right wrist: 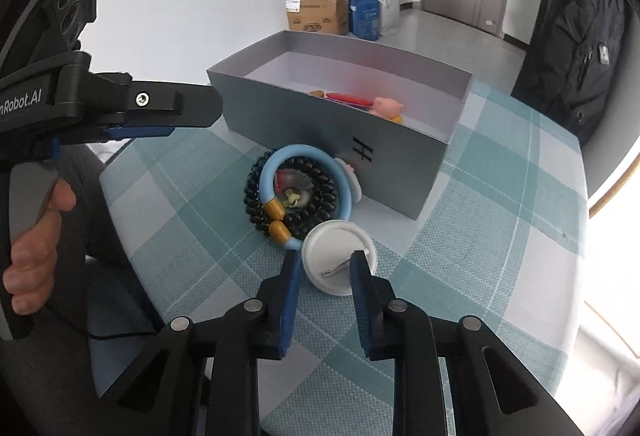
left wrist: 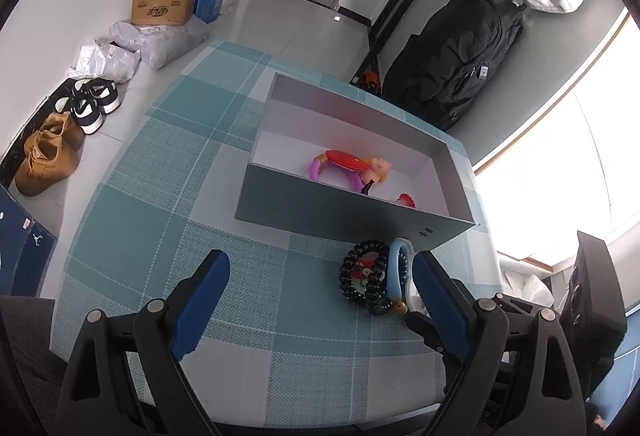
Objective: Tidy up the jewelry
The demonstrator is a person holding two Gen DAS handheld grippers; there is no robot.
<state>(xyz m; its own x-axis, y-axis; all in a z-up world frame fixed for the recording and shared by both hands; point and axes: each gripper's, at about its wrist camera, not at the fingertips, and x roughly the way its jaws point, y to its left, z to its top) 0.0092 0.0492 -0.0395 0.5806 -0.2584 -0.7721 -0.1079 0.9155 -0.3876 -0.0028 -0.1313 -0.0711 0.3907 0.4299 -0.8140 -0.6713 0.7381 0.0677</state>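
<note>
Clamped by its edges between the blue pads of the right gripper: a white round pin badge, back side up with its metal clasp showing, low over the checked teal tablecloth. Just ahead of those fingertips, touching the badge's far edge: a light blue bangle with two gold beads, lying over a coil of black beaded bracelets. Small charms inside that ring, too small to name. Farther ahead, right behind the pile: an open grey box, holding a purple ring toy with a red disc and a pink pig figure. Off to the left of the right gripper: the left gripper, gaping wide with nothing between its pads, hovering over bare cloth, the pile beside its right finger; a hand on its grey handle. Beyond the table: cardboard boxes by the wall, shoes on the floor, a black backpack.
</note>
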